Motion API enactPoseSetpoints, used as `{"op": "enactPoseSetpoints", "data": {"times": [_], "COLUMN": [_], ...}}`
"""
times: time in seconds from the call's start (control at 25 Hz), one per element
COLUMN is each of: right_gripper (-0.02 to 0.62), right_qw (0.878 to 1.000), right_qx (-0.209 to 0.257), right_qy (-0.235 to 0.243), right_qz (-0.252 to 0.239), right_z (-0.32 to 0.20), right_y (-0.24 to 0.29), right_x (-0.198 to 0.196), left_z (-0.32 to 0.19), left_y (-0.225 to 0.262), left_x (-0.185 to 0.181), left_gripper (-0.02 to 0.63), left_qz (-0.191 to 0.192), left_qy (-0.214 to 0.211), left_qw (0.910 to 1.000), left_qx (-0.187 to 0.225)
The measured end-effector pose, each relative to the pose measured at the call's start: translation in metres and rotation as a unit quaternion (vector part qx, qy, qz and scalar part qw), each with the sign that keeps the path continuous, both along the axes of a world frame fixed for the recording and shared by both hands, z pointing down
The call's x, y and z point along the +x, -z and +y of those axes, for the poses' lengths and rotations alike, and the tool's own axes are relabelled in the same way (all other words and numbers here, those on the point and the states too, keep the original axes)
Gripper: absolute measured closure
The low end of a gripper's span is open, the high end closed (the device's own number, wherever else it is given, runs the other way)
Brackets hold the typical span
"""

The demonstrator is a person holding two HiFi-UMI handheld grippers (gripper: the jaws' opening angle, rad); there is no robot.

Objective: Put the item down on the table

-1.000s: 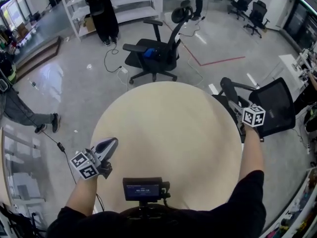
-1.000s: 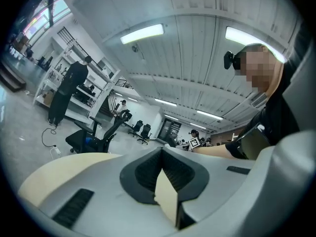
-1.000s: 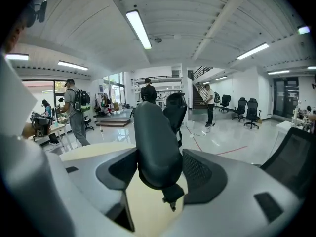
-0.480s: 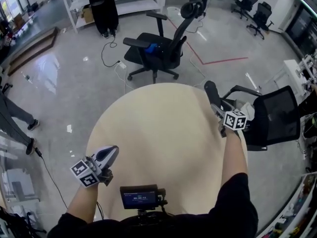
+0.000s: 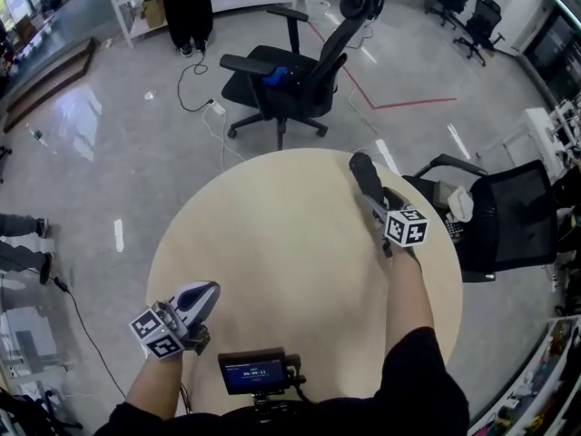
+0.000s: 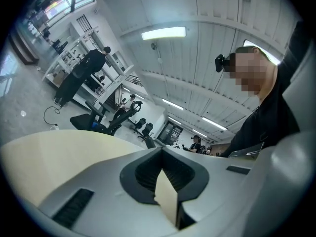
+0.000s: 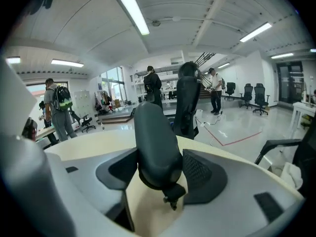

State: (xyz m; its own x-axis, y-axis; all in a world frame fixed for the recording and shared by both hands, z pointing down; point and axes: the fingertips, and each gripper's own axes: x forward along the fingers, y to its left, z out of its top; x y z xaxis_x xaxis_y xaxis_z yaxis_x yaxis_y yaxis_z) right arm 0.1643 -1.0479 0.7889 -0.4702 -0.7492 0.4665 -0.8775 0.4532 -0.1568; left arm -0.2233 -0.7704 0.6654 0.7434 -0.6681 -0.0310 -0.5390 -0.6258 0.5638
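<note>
Now your right hand-held gripper (image 5: 372,202) has swung in from beyond the counter's (image 5: 281,243) right rim, where it hung over the black chair (image 5: 508,212) a second ago, and it sits over the counter's right part. Its jaws stand wide and clamp the one dark padded item (image 5: 361,171), which sticks out past them toward the far rim; whether it touches the top can't be told. Your left hand-held gripper (image 5: 205,294) has kept to the near left rim, jaws together with nothing between them. The count: two hand-held grippers, one item, one round counter, one small screen (image 5: 255,371) at your chest, and two office chairs close by, the second (image 5: 300,80) beyond the far rim.
</note>
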Motion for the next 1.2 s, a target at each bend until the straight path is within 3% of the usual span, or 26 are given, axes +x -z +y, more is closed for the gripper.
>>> {"op": "enactPoseSetpoints", "data": {"times": [0.28,0.72,1.08,1.12,1.2], "right_gripper": [0.307,0.307,0.303,0.251,0.23], "right_qw": [0.995,0.987,0.989,0.99,0.992], "right_qx": [0.013,0.029,0.034,0.036,0.04], "right_qy": [0.06,0.097,0.093,0.091,0.084], "right_qz": [0.078,0.124,0.106,0.099,0.087], "right_z": [-0.01,-0.009,-0.001,-0.001,0.001], "right_y": [-0.017,-0.022,-0.018,-0.013,-0.003], "right_x": [-0.037,-0.052,-0.058,-0.058,-0.055], "left_z": [-0.002,-0.002,0.007,0.007,0.009], "left_y": [-0.013,-0.019,-0.015,-0.013,-0.009], "left_x": [0.006,0.01,0.009,0.009,0.009], "left_gripper": [0.604,0.604,0.604,0.604,0.604], "left_qz": [-0.009,0.002,0.004,0.005,0.007], "left_qy": [-0.015,-0.016,-0.013,-0.012,-0.012], "left_qw": [0.9998,0.9999,0.9999,0.9999,0.9999], "left_qx": [0.006,0.003,0.003,0.003,0.006]}}
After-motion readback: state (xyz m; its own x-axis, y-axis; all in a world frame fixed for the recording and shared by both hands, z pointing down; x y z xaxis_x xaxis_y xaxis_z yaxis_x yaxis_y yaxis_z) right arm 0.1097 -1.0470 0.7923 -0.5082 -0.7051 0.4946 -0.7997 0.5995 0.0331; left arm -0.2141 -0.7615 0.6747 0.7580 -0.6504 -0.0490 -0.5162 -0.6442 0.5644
